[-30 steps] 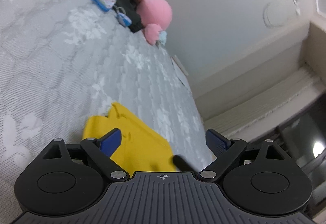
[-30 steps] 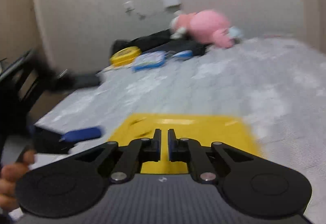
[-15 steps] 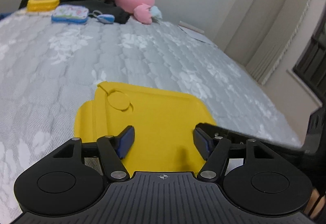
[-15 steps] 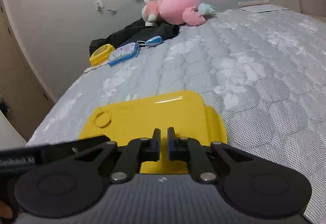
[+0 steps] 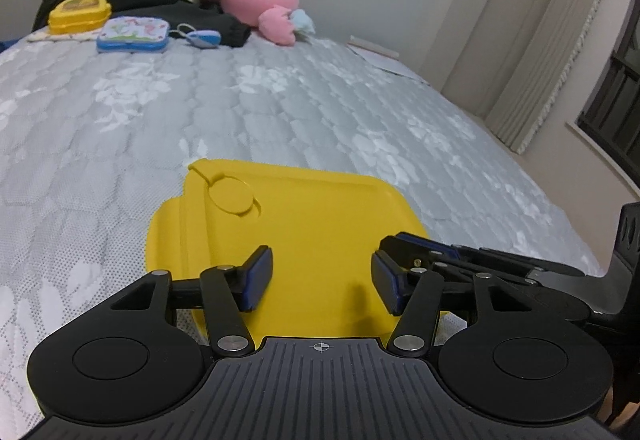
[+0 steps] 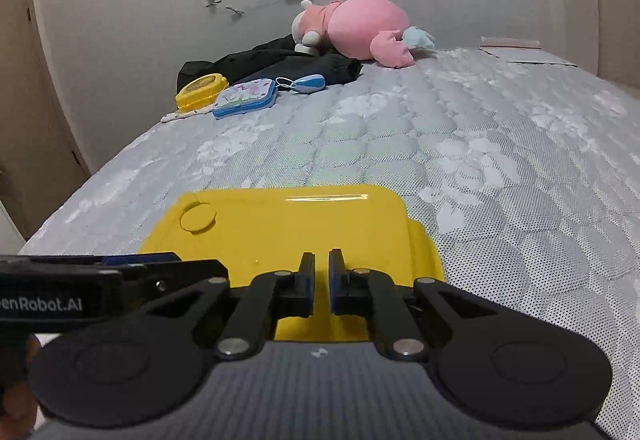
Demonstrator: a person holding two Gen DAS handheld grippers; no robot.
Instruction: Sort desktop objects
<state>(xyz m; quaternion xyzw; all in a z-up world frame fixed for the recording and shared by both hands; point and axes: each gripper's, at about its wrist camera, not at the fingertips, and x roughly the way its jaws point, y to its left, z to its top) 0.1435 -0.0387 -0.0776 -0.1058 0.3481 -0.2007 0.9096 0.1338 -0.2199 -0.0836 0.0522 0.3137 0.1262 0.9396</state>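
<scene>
Our left gripper (image 5: 322, 282) hangs spread wide and empty over the yellow tray (image 5: 304, 224) on the mattress (image 5: 280, 108), our right gripper (image 6: 319, 282) nearly closed, seemingly holding nothing, with toys far off by the pink plush (image 6: 360, 26).

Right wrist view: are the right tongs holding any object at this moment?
No, the right tongs are nearly shut with only an empty narrow gap between them, above the yellow tray.
</scene>
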